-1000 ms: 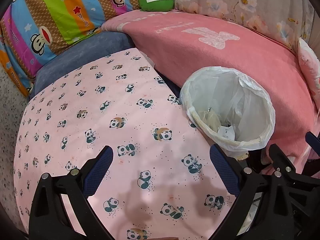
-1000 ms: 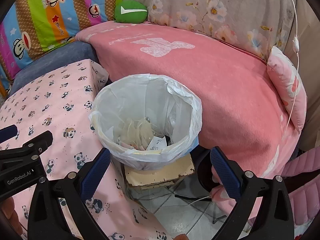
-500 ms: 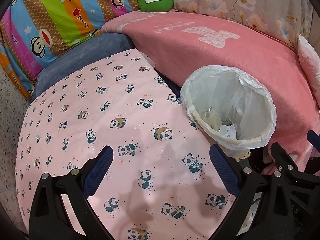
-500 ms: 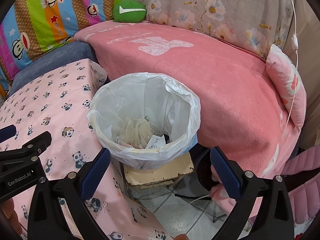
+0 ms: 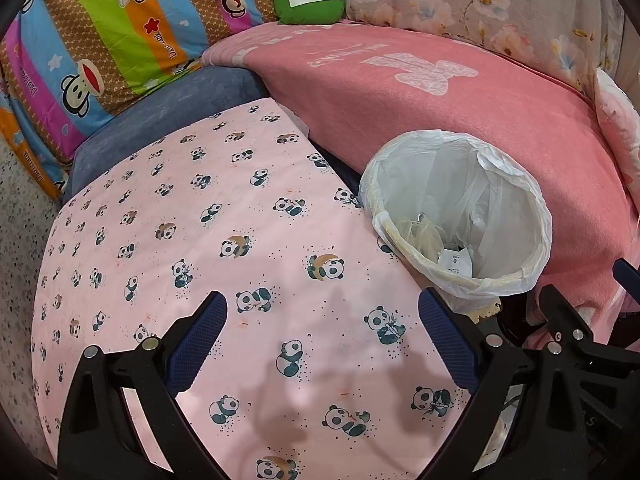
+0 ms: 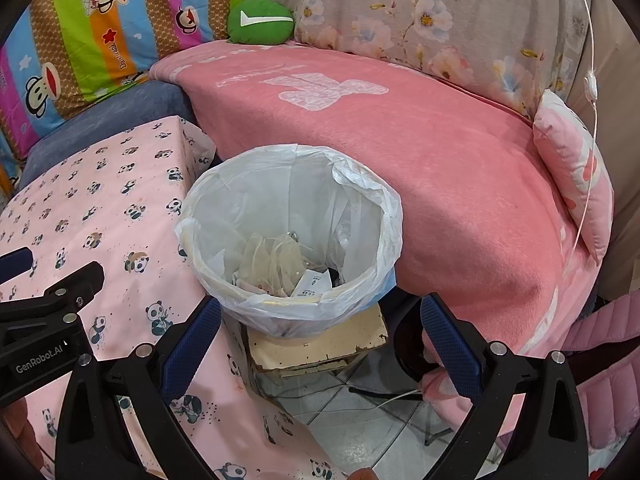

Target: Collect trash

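Note:
A round bin lined with a white plastic bag (image 5: 516, 184) (image 6: 372, 200) stands on a worn cream box (image 6: 320, 344) between the panda-cloth table and the pink couch. Crumpled wrappers and paper scraps (image 6: 280, 264) (image 5: 436, 240) lie at its bottom. My left gripper (image 5: 322, 328) hovers open over the pink panda cloth (image 5: 200, 220), holding nothing, with the bin to its right. My right gripper (image 6: 320, 328) is open and empty, just in front of and above the bin. In the right wrist view the left gripper's black body (image 6: 44, 320) shows at the left edge.
A pink blanket (image 6: 400, 128) covers the couch behind the bin. A green cushion (image 6: 260, 20), a striped cartoon quilt (image 5: 100, 40) and a floral cover (image 6: 420, 20) lie at the back. A pink pillow (image 6: 572, 172) and white cable (image 6: 590, 88) are right. Tiled floor with cords (image 6: 380, 412) shows below.
Both views have drifted slightly back and away from the bin, which sits a little lower in the frames. Both grippers stay open and empty.

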Action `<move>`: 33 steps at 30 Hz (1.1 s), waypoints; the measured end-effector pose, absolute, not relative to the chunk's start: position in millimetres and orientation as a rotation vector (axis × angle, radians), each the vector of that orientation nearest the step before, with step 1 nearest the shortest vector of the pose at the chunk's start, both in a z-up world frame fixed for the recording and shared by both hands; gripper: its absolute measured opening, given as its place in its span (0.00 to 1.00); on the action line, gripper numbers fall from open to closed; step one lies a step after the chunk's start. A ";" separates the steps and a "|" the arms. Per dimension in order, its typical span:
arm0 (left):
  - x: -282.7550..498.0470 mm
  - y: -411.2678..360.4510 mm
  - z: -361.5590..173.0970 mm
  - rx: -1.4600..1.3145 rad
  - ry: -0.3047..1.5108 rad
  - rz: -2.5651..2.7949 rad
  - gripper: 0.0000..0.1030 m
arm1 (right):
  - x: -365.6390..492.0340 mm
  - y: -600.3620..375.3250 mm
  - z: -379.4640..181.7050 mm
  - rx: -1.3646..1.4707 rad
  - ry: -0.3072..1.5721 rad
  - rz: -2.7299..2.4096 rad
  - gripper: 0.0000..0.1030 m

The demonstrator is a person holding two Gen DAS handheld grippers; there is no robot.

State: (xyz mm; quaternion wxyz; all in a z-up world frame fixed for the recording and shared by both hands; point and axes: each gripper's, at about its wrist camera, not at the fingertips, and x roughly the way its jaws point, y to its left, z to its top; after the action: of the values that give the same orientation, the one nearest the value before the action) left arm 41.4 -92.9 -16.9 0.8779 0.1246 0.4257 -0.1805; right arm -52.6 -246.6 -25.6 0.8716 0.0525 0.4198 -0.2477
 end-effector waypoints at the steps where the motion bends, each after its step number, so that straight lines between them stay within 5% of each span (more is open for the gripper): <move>1: 41.3 -92.9 -16.9 0.261 0.888 -0.377 0.89 | -52.8 -246.6 -25.6 0.109 0.877 -0.518 0.93; 33: 41.2 -95.4 -17.7 0.248 0.889 -0.397 0.89 | -53.1 -251.3 -28.4 0.116 0.879 -0.524 0.93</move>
State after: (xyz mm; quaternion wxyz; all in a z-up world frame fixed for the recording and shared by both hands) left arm 41.2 -95.4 -17.7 0.8766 0.1186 0.4258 -0.1904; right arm -53.1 -251.3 -28.4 0.8702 0.0554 0.4205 -0.2508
